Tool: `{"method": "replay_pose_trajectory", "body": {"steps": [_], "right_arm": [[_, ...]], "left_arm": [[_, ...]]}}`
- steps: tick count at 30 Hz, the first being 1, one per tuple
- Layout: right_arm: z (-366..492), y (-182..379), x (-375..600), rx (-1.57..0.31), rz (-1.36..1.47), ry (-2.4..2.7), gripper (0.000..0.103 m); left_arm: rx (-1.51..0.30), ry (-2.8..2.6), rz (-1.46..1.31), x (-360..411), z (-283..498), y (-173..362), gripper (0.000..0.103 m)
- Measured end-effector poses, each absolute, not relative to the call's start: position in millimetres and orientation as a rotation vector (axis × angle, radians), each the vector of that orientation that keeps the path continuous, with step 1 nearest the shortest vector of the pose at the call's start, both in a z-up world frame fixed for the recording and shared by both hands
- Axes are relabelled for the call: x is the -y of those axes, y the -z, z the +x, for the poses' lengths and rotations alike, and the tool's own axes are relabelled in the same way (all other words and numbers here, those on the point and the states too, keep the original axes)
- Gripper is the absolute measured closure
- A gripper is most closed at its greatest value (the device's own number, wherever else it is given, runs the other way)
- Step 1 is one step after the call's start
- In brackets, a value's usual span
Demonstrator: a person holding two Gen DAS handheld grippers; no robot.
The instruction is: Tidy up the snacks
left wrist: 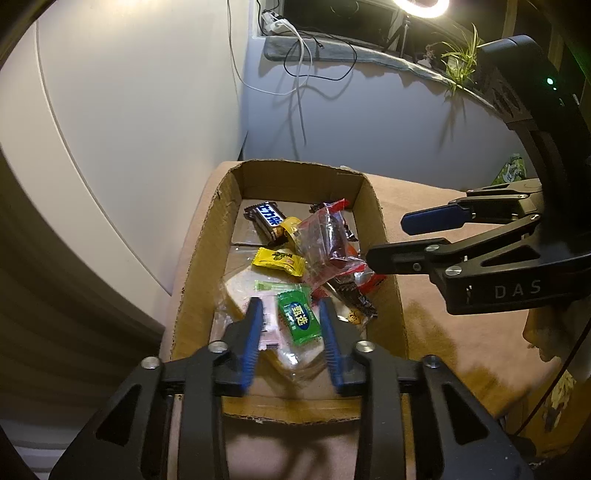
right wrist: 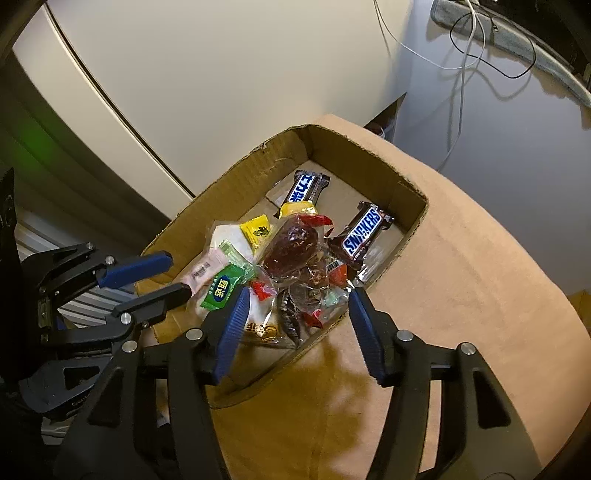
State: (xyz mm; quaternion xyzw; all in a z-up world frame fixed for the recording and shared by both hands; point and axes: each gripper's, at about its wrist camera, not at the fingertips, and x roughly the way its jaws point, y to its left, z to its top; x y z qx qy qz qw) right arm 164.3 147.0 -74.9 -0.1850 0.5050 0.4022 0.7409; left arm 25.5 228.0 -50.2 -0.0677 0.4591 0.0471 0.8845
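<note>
Snacks (left wrist: 295,266) heaped in a cardboard box (left wrist: 207,258) on a tan cloth.
We see both grippers above the box, empty: left gripper (left wrist: 291,317) narrowly parted, right gripper (right wrist: 295,299) wider.

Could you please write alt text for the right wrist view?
An open-topped brown cardboard box on a tan cloth surface holds wrapped snacks, among them a brown Snickers bar and a green candy packet. The right claw hangs open above the box, with the left claw alongside.

Ring light (left wrist: 421,7) lit above sill; cables (left wrist: 299,74) trailing down wall; potted plant (left wrist: 461,62) beside.
</note>
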Motion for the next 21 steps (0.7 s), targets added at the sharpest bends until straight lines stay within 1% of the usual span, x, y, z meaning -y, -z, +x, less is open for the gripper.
{"method": "replay_pose_trajectory", "body": {"steps": [2,4,5,9,11,13,15,21], "right_arm": [[164.3,73.6,-145.9,-1.104,-0.407,-0.876,0.041],[164.1,71.4,-144.0,-1.096,-0.406,-0.87,0.035],[164.1,70.5,-142.9,-1.092,-0.405,-0.869,0.034],[163.4,68.6,-138.8,-1.088,-0.404,-0.863,0.032],[162.8,68.6,-136.1,-1.088,-0.406,-0.859,0.032],[162.0,69.0,-132.3,-1.087,-0.404,-0.856,0.032],[161.0,69.5,-127.8,-1.087,-0.406,-0.853,0.032],[157.1,68.5,-113.9,-1.072,-0.402,-0.842,0.032]], "left_arm": [[-0.955,-0.1,-0.141,-228.5,25.0,50.0,0.071],[-0.955,-0.102,-0.138,-228.0,24.3,49.5,0.066],[-0.953,-0.103,-0.137,-227.6,23.7,49.0,0.061],[-0.954,-0.109,-0.137,-226.2,21.6,47.8,0.051],[-0.956,-0.111,-0.136,-224.6,20.9,47.1,0.048],[-0.956,-0.113,-0.131,-222.0,19.5,45.8,0.046],[-0.957,-0.119,-0.125,-220.0,18.0,45.0,0.042],[-0.952,-0.146,-0.128,-217.7,13.8,44.6,0.04]]}}
